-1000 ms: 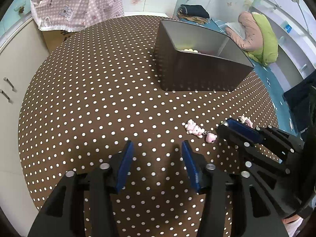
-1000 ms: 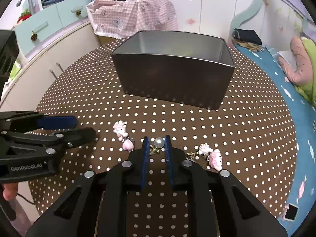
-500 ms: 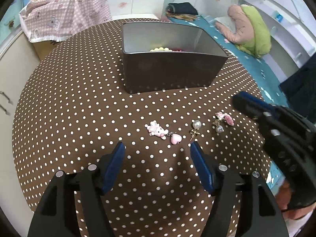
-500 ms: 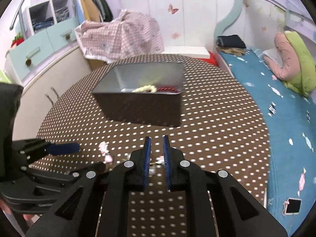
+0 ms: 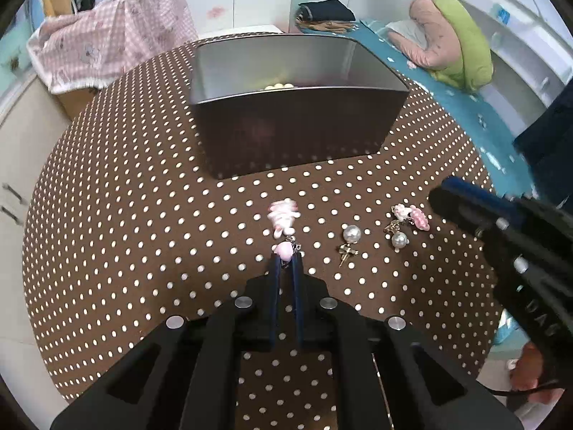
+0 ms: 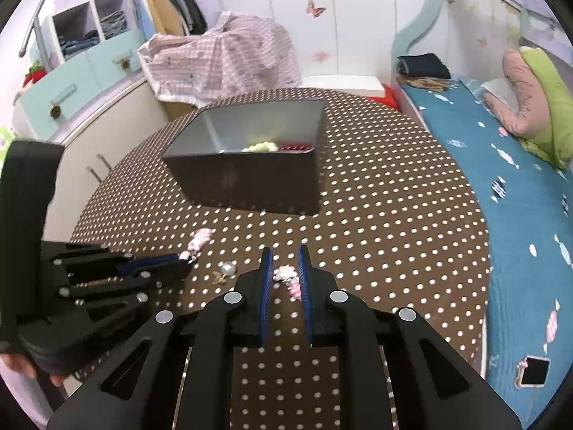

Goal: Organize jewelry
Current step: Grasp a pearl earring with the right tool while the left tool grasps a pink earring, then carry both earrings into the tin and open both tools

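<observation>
My left gripper (image 5: 285, 258) is shut on the pink heart end of a pink bunny charm (image 5: 283, 215), which lies on the dotted tablecloth (image 5: 143, 215). A pearl earring (image 5: 350, 235) lies to its right. A pink kitty earring pair (image 5: 409, 218) lies further right. My right gripper (image 6: 285, 262) is narrowly open, its blue pads either side of the pink kitty earrings (image 6: 288, 278), above the cloth. The dark box (image 5: 297, 107) stands behind, with yellow beads (image 6: 259, 147) and something red inside.
The round table's edge (image 6: 480, 236) drops to a blue bed (image 6: 519, 179) on the right. A pink checked cloth (image 6: 222, 61) covers something behind the table. Cabinets (image 6: 107, 132) stand at the left. A phone (image 6: 534, 376) lies on the bed.
My left gripper moved forward and shut on the bunny charm's heart end. My right gripper lifted off the pearl earring, moved right over the kitty earrings and opened a little.
</observation>
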`<state>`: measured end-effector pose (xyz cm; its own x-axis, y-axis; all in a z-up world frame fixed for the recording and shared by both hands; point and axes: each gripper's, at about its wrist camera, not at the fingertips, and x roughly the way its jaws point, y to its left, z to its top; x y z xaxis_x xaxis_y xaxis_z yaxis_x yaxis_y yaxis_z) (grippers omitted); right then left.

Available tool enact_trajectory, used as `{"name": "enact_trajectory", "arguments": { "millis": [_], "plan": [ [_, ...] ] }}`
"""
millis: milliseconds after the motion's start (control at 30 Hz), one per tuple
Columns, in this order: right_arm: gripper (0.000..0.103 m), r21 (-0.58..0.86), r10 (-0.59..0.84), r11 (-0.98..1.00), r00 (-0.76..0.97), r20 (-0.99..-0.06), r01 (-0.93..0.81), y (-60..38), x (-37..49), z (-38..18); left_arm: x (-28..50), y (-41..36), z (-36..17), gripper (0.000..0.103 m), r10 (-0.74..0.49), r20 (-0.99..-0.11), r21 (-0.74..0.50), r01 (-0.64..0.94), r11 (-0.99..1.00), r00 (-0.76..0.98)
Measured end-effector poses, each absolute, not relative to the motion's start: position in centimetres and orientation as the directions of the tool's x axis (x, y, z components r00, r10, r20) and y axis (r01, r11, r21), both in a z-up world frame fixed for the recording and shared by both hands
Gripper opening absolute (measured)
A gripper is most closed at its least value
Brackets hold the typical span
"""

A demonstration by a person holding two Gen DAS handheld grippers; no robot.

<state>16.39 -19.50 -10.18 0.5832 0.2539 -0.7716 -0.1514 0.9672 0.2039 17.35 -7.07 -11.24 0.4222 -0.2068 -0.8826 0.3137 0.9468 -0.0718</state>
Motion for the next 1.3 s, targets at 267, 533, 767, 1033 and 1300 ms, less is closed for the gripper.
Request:
{"name": "enact_trajectory", "arguments": {
  "millis": [267,533,767,1033,1300],
  "plan": [
    [0.069,0.163,0.284,0.954,0.587,-0.758,-0.251,-16.0,15.9,-10.2,16.8,-3.8,-9.7,0.005,-0.226,-0.861,-0.106,0.273,0.956,0.456],
    [0.036,0.136,0.3,0.934,0.518,-0.801,-0.33,-12.5,17.2,-12.4,16.5,-0.3,-8.8,0.005,-0.243,-0.841,-0.139,0.242,0.96,0.483],
    [0.012,0.158,0.284,0.948,0.515,-0.809,-0.275,-13.1,17.4,-13.2,16.6,0.1,-8.6,0.005,-0.249,-0.833,-0.141,0.247,0.959,0.493],
    [0.012,0.158,0.265,0.959,0.543,-0.797,-0.237,-14.2,17.2,-12.3,16.7,-0.5,-8.3,0.005,-0.277,-0.826,-0.165,0.259,0.952,0.491],
    [0.012,0.161,0.256,0.965,0.62,-0.742,-0.205,-16.2,17.6,-8.6,17.5,-1.2,-5.3,0.005,-0.308,-0.784,-0.178,0.281,0.943,0.539]
  ]
}}
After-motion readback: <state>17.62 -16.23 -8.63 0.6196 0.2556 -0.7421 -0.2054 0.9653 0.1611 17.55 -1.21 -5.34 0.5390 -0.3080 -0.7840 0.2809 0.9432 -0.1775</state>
